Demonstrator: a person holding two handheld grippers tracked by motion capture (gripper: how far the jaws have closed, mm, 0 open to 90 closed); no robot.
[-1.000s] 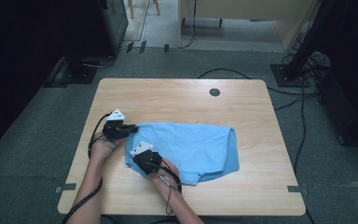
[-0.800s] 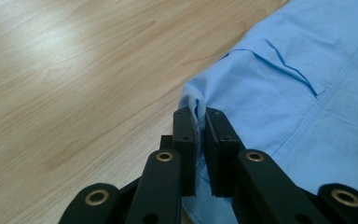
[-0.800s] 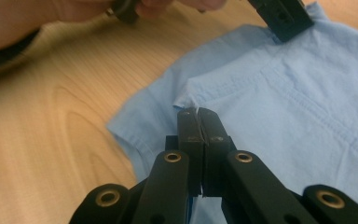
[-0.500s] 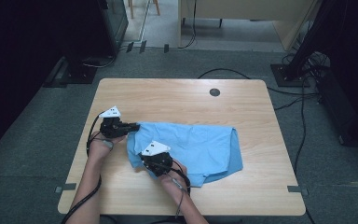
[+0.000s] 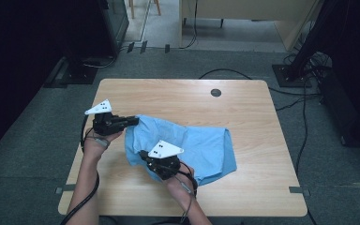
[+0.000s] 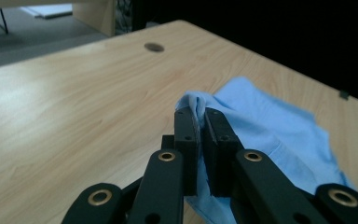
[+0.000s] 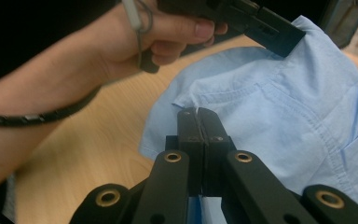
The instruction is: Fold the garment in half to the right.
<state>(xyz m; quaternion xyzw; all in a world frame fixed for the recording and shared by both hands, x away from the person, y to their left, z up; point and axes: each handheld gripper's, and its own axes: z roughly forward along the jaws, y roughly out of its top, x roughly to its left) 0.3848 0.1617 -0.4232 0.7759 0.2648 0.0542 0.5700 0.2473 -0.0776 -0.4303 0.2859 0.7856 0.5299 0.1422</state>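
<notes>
The blue shirt [image 5: 201, 147] lies on the table [image 5: 178, 98], its left edge lifted. The left gripper [image 6: 200, 116] pinches a fold of it; the right gripper [image 7: 199, 116] clamps its edge. No readable writing shows.

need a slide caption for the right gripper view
Right gripper pinches a fold of the light blue shirt above the wooden table, left gripper clamping its far edge.
</notes>
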